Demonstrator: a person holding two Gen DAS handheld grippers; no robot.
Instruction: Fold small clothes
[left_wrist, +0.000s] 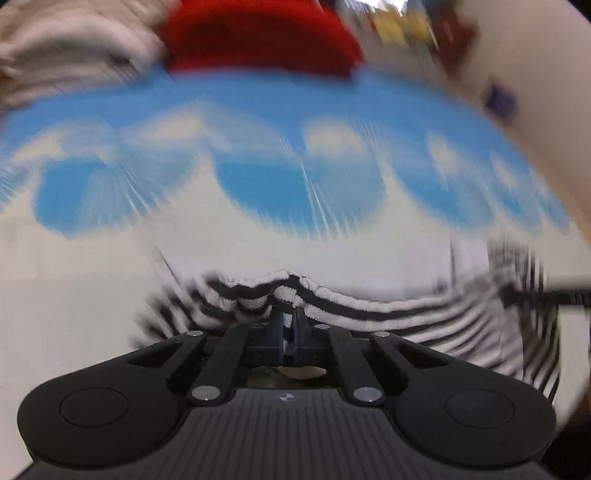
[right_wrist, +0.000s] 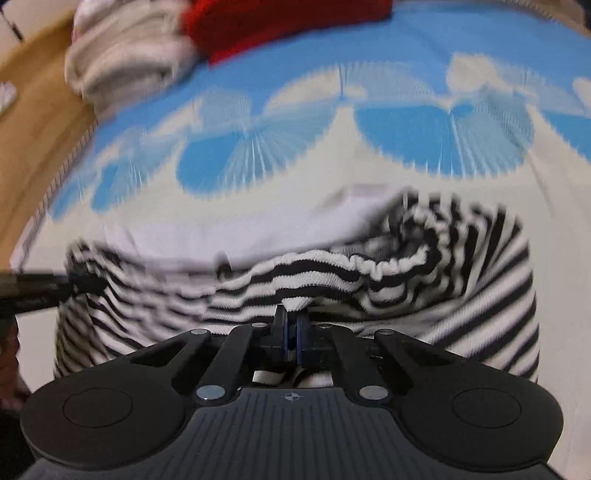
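1. One striped garment (right_wrist: 303, 273), black and white in narrow bands, lies bunched on a blue-and-cream patterned cloth (right_wrist: 258, 125) that covers the surface; both views are smeared by motion blur.
2. A plain white panel of the garment (left_wrist: 369, 266) lies flat just beyond the striped part, and in the right wrist view a gathered, elastic-looking hem curls into a loose spiral at the right of the garment.
3. The knit looks soft and ribbed, its edge rippled into small folds where it is lifted; the cloth beneath shows fan-shaped blue scallops on a cream ground.
4. Two other textiles sit at the far edge of the cloth: a red item (right_wrist: 280, 26) and, touching it on the left, a crumpled off-white pile (right_wrist: 125, 62). A wooden floor (right_wrist: 33, 110) shows beside the cloth in the right wrist view.
5. The left gripper (left_wrist: 290, 317) has its jaws pressed nearly together, pinching the striped hem; the fabric peaks up right at the tips.
6. The right gripper (right_wrist: 291, 317) likewise has its jaws closed to a thin slit, nipping a fold of the striped edge, with more striped fabric visible under the gripper body.
7. In each view a dark bar reaches the garment's side edge; blur keeps me from telling exactly what it is.
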